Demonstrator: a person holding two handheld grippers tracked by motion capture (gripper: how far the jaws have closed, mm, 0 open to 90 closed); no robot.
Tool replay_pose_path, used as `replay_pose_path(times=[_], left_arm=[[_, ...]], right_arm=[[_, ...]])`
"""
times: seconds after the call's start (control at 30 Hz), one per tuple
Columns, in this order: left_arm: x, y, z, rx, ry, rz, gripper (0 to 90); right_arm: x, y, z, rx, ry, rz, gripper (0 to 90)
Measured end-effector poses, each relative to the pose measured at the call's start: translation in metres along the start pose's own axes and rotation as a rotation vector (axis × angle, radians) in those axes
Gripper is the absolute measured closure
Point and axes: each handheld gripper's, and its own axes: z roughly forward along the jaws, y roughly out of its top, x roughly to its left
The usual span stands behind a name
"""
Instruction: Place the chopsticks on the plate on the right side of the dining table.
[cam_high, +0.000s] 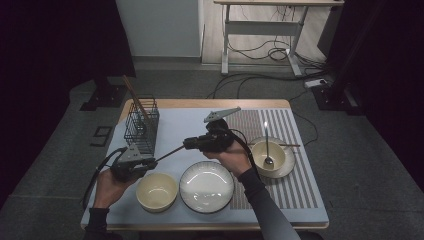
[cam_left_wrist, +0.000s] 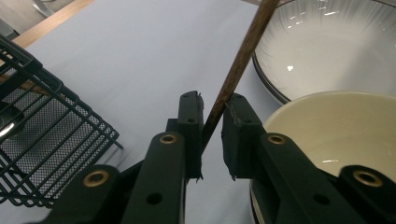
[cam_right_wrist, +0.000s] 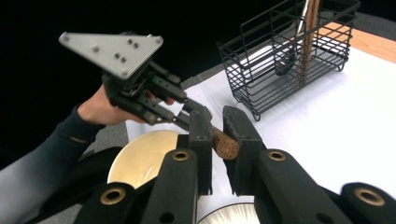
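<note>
Chopstick (cam_high: 171, 151) work is partway done: your left gripper (cam_high: 148, 162) and right gripper (cam_high: 189, 144) each pinch one end of it, up above the table between the wire basket (cam_high: 141, 125) and the bowls. You have not put it down anywhere yet.

Wooden chopstick (cam_left_wrist: 239, 60), matt brown; wire basket (cam_left_wrist: 42, 140); glossy ceramic plate (cam_left_wrist: 336, 42).

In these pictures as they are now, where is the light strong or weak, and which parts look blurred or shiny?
High view: the room around the table is dark, and the spoon in the right bowl glares white. Left gripper view: the near fingers are soft, and the plate shows small bright reflections. Right gripper view: the background is black, and the white cloth is nearly washed out.
</note>
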Motion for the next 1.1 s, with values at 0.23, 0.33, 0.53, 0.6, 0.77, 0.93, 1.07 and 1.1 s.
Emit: replay_pose_path(times=[0.23,0.33,0.53,0.6,0.77,0.93,1.07,1.1], left_arm=[[-0.003,0.0,0.002,0.024,0.003,0.068,82.1],[-0.006,0.0,0.004,0.038,0.005,0.107,84.5],[-0.007,0.002,0.005,0.048,-0.001,0.127,86.5],[-0.005,0.002,0.005,0.052,0.002,0.122,86.5],[-0.002,0.001,0.001,0.047,-0.002,0.102,86.5],[0.0,-0.001,-0.003,0.031,0.001,0.097,86.4],[0.0,-0.001,-0.004,0.027,-0.001,0.099,86.4],[0.0,-0.001,-0.005,0.025,0.001,0.098,86.4]], right_arm=[[-0.011,0.007,0.005,0.013,-0.017,0.065,78.0],[-0.016,0.008,0.008,0.018,-0.057,0.08,74.1],[-0.021,0.01,0.017,0.025,-0.157,0.084,63.3],[-0.022,0.011,0.021,0.029,-0.204,0.074,59.5],[-0.024,0.012,0.029,0.023,-0.265,0.061,54.1],[-0.026,0.011,0.033,0.03,-0.317,0.034,48.8],[-0.026,0.009,0.036,0.048,-0.358,0.018,46.2],[-0.027,0.009,0.036,0.055,-0.364,0.02,44.9]])
